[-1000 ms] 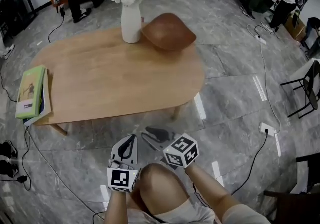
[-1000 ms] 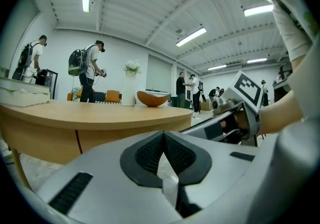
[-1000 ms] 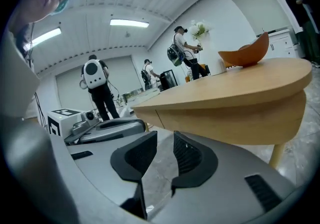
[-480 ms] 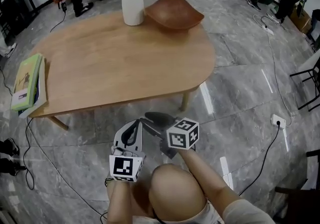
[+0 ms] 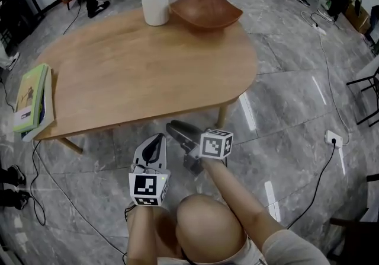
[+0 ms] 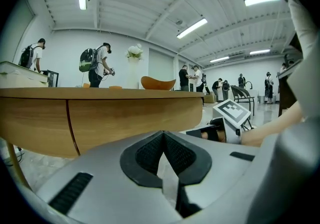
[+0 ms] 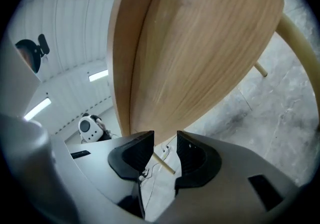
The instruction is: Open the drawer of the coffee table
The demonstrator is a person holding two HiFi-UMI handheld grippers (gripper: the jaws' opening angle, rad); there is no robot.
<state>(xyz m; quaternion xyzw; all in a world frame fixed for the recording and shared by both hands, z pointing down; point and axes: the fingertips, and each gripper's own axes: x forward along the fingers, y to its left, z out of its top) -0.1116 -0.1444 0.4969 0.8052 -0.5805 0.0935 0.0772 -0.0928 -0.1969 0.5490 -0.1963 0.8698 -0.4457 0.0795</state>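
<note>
Right gripper view showed the right gripper (image 7: pixel 165 144), jaws just opened wide and empty, close to the coffee table (image 7: pixel 200 42) edge, where the closed drawer (image 6: pixel 135 118) apparently sat. Rolled sideways, it might slip off that smooth front. The left gripper (image 6: pixel 164 140) was shut, empty.

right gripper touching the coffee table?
Cannot tell. Right gripper view: the open right gripper overlaps the coffee table edge; no gap or contact shows plainly.
</note>
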